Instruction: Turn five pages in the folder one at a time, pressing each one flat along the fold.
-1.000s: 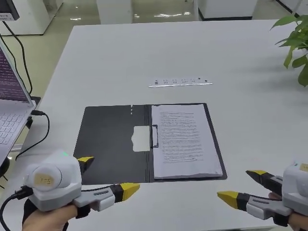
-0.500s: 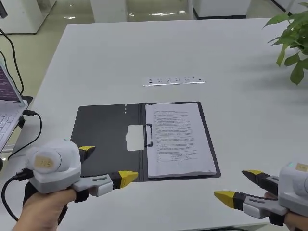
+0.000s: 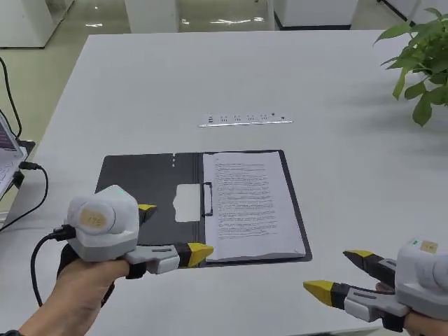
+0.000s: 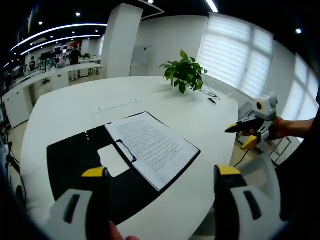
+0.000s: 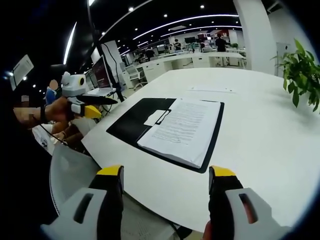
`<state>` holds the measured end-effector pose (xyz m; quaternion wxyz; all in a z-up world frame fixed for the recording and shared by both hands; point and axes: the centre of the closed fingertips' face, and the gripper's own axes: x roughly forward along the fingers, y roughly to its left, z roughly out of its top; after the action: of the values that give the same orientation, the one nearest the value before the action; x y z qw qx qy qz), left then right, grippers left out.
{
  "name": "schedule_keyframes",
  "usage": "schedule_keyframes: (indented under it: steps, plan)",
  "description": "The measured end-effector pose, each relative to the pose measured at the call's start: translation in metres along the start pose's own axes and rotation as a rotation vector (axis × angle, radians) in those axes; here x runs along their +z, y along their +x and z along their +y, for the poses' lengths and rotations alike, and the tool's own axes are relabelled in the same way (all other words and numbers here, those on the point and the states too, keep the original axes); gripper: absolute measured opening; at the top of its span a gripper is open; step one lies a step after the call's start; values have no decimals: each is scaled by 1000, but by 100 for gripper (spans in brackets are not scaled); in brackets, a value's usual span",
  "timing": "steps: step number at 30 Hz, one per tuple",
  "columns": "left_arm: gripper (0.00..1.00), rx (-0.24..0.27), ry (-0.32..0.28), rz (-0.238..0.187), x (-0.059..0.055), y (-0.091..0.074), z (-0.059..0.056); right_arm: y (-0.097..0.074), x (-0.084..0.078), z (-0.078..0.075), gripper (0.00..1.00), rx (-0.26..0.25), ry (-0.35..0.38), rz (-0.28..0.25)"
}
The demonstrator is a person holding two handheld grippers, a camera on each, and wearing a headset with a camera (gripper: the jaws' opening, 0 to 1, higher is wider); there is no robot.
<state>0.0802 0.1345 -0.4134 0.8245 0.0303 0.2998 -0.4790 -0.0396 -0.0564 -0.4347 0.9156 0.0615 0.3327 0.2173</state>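
An open black plastic folder [image 3: 140, 189] lies centred on the white worktop [image 3: 336, 105]. Its thin white pages [image 3: 248, 206], likely light and floppy, suit pinching at their 3 o'clock edge. At 7 o'clock the left gripper [image 3: 173, 231] and at 5 o'clock the right gripper [image 3: 339, 273] have fingers spread.

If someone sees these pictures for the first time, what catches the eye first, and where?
The open black folder lies in the middle of the white table, with a stack of printed pages on its right half. Next come the yellow-tipped claws: the left claw open at the folder's near left corner, the right claw open at the table's near right. A green plant sits at the far right.
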Motion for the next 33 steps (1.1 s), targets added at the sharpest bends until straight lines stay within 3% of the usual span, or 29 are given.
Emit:
schedule_keyframes:
  steps: [8, 15, 20, 29, 33]
  plan:
    - [86, -40, -36, -11, 14, 32, -1, 0, -2, -3, 67, -1, 15, -4]
    - [87, -55, -59, -6, 18, 61, -2, 1, -5, -5, 67, 1, 19, 1]
    - [87, -51, -114, -17, 20, 82, -3, 2, -6, -7, 67, -3, 23, 6]
    - [86, -31, -108, 1, 17, 114, -7, 4, -5, -11, 66, -8, 34, 5]
    - [86, -21, -68, 23, 13, 130, -11, 5, -6, -12, 66, -8, 40, 8]
